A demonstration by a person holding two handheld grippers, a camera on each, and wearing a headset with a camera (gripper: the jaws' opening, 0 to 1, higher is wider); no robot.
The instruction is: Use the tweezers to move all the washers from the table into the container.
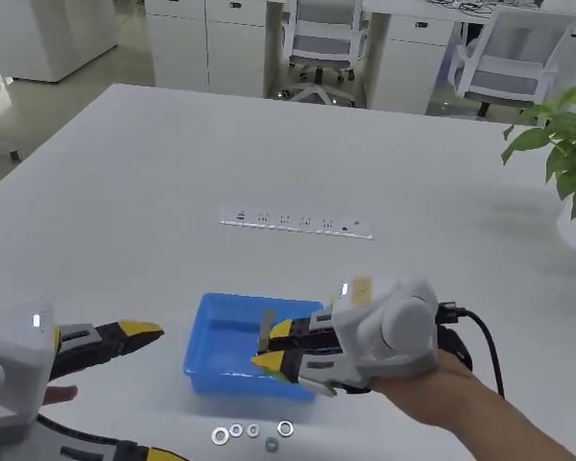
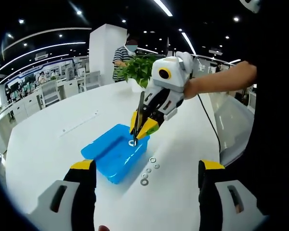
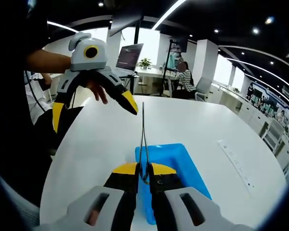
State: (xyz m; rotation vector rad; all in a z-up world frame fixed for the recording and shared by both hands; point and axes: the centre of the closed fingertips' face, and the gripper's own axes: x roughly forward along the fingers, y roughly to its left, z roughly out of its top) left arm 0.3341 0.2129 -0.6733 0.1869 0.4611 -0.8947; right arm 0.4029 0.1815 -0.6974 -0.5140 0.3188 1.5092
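The right tool (image 1: 269,347) was seen closed tightly on the tweezers (image 2: 139,113), which were held upright over the blue container (image 1: 221,307). In the left gripper view, a washer (image 2: 133,143) was seen gripped at the tweezer tips, just above the container and close to one of its walls. Five more washers (image 1: 285,428) were spread in a loose cluster on the white surface (image 1: 173,173), just beside the container's near wall in the head view. The left tool (image 1: 156,390) was held to the left of the container with its jaws spread wide and nothing between them. A power strip (image 1: 296,223) lay on the surface well beyond the container.
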